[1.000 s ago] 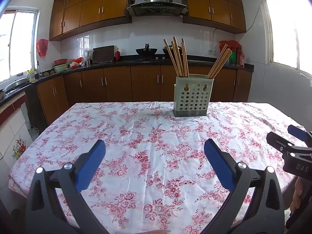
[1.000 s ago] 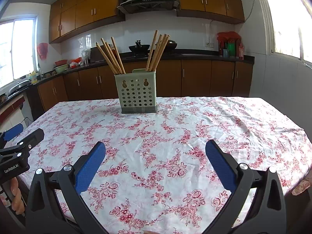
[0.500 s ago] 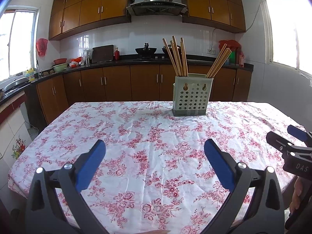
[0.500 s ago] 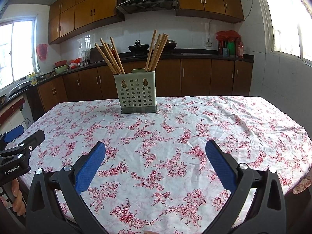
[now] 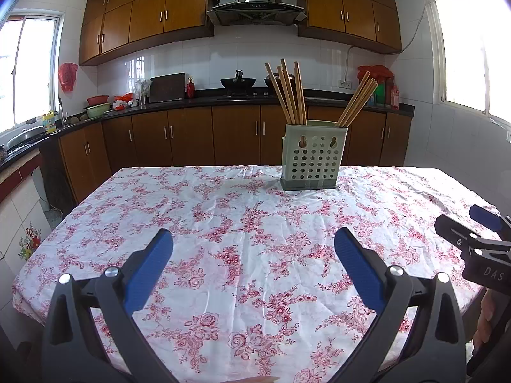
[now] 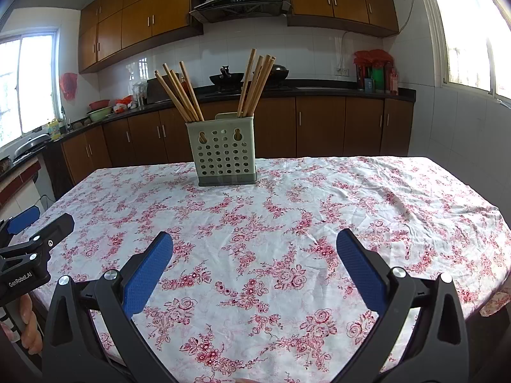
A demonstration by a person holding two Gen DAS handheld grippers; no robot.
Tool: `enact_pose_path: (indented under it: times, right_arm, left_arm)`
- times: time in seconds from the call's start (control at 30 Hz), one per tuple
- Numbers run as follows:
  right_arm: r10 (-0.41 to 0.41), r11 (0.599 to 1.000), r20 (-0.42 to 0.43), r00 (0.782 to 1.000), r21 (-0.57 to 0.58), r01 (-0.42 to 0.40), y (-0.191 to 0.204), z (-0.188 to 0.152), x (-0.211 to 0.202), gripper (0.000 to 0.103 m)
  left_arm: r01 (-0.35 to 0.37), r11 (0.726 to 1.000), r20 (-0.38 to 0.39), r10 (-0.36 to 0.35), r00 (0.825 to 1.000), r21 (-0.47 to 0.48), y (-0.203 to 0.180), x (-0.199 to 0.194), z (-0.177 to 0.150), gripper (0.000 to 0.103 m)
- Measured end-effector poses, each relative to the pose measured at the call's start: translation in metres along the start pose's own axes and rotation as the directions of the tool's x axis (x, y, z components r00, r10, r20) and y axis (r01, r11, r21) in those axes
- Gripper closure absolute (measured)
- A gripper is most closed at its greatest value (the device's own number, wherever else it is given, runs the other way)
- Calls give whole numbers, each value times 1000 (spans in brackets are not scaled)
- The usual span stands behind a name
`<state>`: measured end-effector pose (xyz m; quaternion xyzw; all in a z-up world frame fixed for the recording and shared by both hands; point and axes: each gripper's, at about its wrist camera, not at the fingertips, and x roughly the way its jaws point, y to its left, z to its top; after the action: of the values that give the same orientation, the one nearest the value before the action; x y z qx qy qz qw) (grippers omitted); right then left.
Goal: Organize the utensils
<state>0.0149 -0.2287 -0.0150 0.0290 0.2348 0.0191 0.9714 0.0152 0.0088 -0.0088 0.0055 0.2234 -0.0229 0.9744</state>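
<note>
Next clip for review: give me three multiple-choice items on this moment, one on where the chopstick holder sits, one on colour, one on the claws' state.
1. Where is the chopstick holder?
A. On the table's far side
B. On the counter
C. In the left claw

2. What colour are the claw pads?
A. Red
B. Blue
C. Yellow

3. What state are the claws in?
A. Both shut on chopsticks
B. One open, one shut
C. Both open, empty

Answers:
1. A: it stands on the tablecloth near the far edge.
2. B: the pads on both claws are blue.
3. C: the left claw and right claw spread wide over bare cloth; the chopsticks stand in the holder.
</note>
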Motion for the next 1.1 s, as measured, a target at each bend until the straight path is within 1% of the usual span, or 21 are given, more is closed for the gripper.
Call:
enact_pose_path:
  times: [1.1]
  right_arm:
    - [-1,1000,-4,1000,8,1,3,0,0,2]
  left_arm:
    - [4,1000,-2,-4,1000,0,-2,0,0,4]
